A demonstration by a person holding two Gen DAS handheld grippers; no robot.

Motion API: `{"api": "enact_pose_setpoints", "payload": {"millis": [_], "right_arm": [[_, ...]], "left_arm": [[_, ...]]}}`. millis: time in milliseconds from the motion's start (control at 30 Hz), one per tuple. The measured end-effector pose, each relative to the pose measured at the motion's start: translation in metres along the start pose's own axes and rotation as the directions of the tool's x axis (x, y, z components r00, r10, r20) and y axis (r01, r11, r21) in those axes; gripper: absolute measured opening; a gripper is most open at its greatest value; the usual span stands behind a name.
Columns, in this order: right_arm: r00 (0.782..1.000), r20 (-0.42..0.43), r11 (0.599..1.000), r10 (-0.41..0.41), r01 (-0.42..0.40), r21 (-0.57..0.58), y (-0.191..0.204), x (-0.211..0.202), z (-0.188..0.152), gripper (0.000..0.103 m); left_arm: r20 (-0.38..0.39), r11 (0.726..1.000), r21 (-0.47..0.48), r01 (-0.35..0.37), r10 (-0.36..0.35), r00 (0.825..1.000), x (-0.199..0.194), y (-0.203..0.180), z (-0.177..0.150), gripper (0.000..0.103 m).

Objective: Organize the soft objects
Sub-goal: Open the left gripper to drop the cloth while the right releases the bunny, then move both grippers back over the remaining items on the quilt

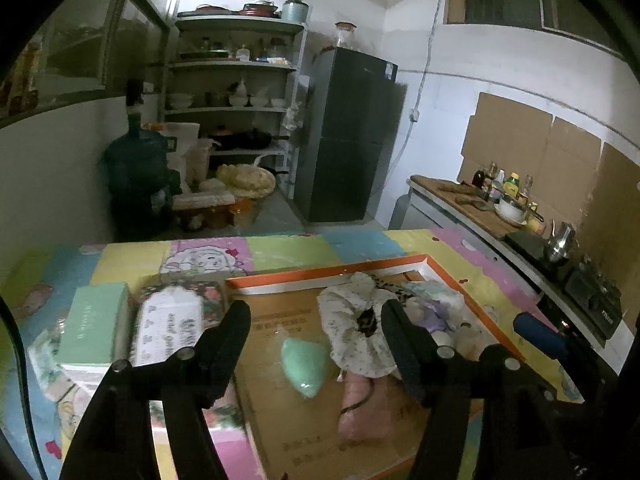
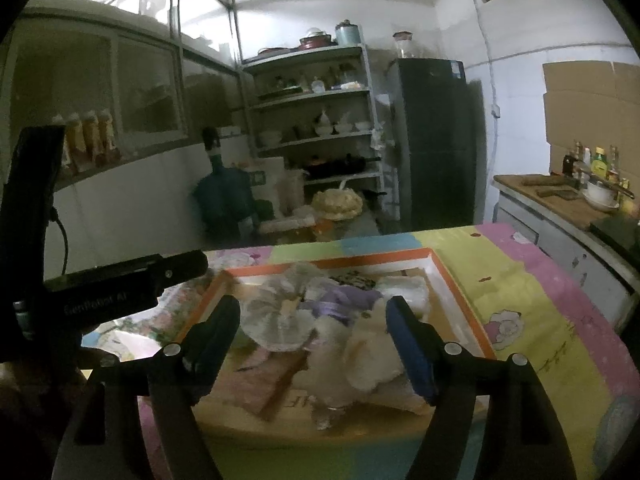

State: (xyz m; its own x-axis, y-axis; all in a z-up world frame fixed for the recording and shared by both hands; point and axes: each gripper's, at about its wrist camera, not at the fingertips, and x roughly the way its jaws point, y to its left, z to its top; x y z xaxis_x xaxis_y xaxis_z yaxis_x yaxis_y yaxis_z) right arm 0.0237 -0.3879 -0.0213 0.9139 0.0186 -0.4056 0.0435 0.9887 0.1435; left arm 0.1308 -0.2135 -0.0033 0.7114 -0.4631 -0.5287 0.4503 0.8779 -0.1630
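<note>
An orange-rimmed cardboard tray (image 1: pixel 280 278) lies on the patchwork mat and holds the soft things. In the left wrist view a mint-green heart-shaped pad (image 1: pixel 303 366), a white floral scrunchie (image 1: pixel 352 320), a pink pouch (image 1: pixel 366 408) and purple and white items (image 1: pixel 434 314) lie in it. My left gripper (image 1: pixel 314 312) hangs open above them, nothing between its fingers. In the right wrist view my right gripper (image 2: pixel 312 310) is open over a white lacy scrunchie (image 2: pixel 276 326), a purple piece (image 2: pixel 344 300) and a fluffy white toy (image 2: pixel 372 360), touching none. The tray's rim (image 2: pixel 460 292) frames them.
Left of the tray sit a pale green box (image 1: pixel 96 326) and a floral packet (image 1: pixel 168 324). The left gripper's body (image 2: pixel 120 288) crosses the right wrist view. A counter with bottles and a stove (image 1: pixel 520 216) runs along the right; shelves (image 1: pixel 236 88) and a fridge (image 1: pixel 348 132) stand behind.
</note>
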Motion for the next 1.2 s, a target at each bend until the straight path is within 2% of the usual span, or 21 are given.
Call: {"api": "enact_pose_setpoints", "payload": {"millis": [400,900,1100,1200], "right_arm": [[0.998,0.016,0.998,0.060,-0.059,-0.026,0.040,-0.014,0.003,0.077],[0.987,-0.018,0.981,0.163,-0.164,-0.100,0.108,-0.010,0.002,0.077],[0.973,-0.047,0.963,0.225,-0.229,-0.145,0.145,-0.002,-0.002,0.077],[0.963,-0.066,0.949,0.261,-0.268,-0.167,0.166,0.004,-0.005,0.077]], "left_arm": [[0.036,0.998,-0.042,-0.039,0.041,0.999,-0.041,0.038,-0.009,0.068],[0.071,0.988,-0.122,-0.096,0.105,0.992,-0.085,0.096,-0.023,0.068],[0.077,0.974,-0.156,-0.165,0.178,0.981,-0.102,0.131,-0.032,0.068],[0.089,0.954,-0.192,-0.231,0.251,0.964,-0.114,0.159,-0.039,0.068]]}}
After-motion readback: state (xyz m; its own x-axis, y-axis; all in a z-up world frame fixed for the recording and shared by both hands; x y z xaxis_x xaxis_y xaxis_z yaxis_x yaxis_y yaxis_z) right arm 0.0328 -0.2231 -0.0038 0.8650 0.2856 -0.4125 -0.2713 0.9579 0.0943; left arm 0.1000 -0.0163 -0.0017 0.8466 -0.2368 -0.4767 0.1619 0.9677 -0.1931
